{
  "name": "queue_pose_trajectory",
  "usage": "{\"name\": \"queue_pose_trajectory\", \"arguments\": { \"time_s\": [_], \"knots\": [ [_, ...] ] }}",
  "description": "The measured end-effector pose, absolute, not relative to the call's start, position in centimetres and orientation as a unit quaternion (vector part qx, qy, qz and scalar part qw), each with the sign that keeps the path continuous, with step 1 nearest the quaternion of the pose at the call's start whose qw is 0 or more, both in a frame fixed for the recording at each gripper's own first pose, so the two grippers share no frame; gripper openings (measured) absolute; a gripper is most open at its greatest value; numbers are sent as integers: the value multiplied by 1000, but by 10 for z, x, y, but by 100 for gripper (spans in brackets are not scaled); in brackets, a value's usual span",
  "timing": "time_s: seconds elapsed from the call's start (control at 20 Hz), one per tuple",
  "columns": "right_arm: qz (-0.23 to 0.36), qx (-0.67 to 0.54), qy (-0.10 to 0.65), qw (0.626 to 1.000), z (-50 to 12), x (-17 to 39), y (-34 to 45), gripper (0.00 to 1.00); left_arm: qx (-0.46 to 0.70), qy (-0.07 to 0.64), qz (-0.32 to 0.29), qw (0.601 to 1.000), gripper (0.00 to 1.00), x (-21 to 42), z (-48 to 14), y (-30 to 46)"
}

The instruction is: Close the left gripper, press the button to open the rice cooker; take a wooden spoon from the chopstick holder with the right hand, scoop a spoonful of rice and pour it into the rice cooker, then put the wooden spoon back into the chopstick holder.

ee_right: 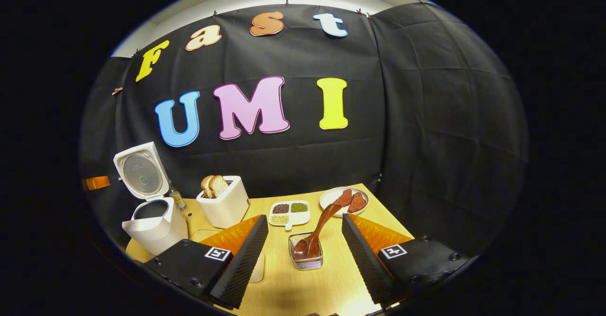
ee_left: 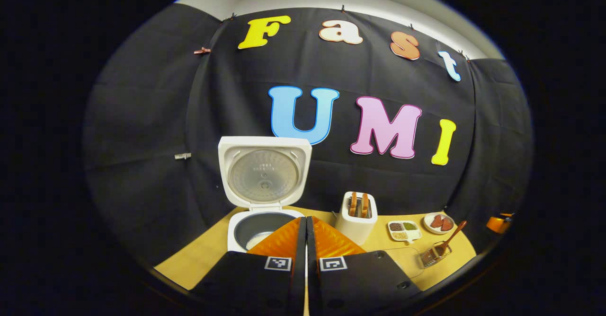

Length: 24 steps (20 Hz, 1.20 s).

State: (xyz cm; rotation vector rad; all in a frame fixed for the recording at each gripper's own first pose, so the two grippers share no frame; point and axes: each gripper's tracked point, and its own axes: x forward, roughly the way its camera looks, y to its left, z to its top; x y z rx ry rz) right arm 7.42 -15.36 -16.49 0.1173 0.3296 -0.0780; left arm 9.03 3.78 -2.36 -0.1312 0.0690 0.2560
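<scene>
one wooden spoon (ee_right: 316, 231) in chopstick holder (ee_right: 307, 258), between spread right claw (ee_right: 305, 242) fingers

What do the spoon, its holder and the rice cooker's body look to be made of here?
The spoon looks like dark reddish-brown wood with a smooth, slightly glossy finish. Its holder appears to be thin metal wire mesh: you can see through it and its rim glints. The rice cooker has a white, smooth, matte shell, probably plastic; its open lid's inner plate looks like dull grey metal.

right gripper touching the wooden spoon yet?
Apart. In the right gripper view the right gripper stands open, and the wooden spoon rests in the chopstick holder with bare table between it and each finger.
</scene>
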Motion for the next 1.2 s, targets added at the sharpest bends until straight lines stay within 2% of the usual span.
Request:
{"name": "queue_pose_trajectory", "arguments": {
  "time_s": [0.15, 0.25, 0.35, 0.4, 0.45, 0.5, 0.55, 0.6, 1.2],
  "knots": [
    [-38, 62, 175, 982, -177, 85, -160, 99, -41, 53, 155, 986, 8, 64, -37, 39],
    [-36, 64, 182, 981, -186, 93, -164, 98, -52, 58, 155, 985, 13, 54, -39, 26],
    [-34, 67, 193, 978, -198, 101, -169, 99, -71, 55, 152, 984, 26, 47, -41, 13],
    [-34, 70, 198, 977, -203, 105, -171, 99, -74, 52, 155, 984, 45, 43, -41, 9],
    [-33, 74, 204, 976, -209, 109, -174, 99, -75, 49, 161, 983, 51, 41, -43, 8],
    [-32, 79, 207, 975, -214, 113, -176, 98, -74, 51, 165, 982, 68, 38, -46, 5],
    [-31, 83, 211, 974, -220, 118, -179, 99, -75, 53, 171, 981, 79, 37, -50, 0],
    [-33, 86, 216, 972, -226, 123, -183, 99, -79, 55, 172, 980, 95, 37, -54, -3],
    [-19, 161, 313, 936, -342, 197, -184, 98, -85, 118, 191, 971, 96, 26, -97, -55]
  ]
}}
